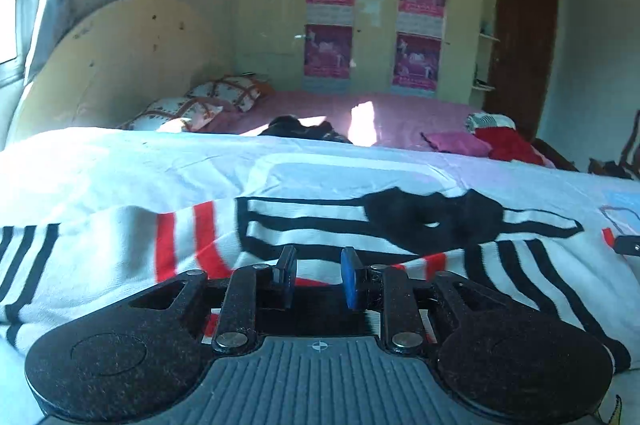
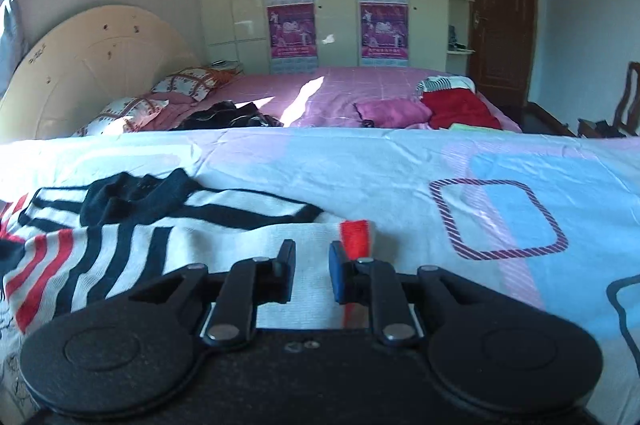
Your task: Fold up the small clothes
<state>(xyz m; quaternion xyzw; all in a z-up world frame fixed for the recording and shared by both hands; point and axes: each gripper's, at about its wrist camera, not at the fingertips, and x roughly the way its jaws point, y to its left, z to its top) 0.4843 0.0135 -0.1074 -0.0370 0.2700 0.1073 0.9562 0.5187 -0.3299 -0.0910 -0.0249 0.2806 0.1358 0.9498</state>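
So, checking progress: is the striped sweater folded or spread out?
Partly folded: the sweater lies on the sheet with striped layers overlapping.

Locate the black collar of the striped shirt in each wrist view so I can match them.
Left wrist: black collar right of centre, beyond the open left gripper.
Right wrist: black collar at left, beyond the open right gripper.
Shared landmark: red garment on the pink bed.

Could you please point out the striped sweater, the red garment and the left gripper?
striped sweater (image 2: 120,249): right wrist view, striped body.
red garment (image 2: 460,111): right wrist view, its middle.
left gripper (image 1: 318,275): left wrist view, between fingertips.
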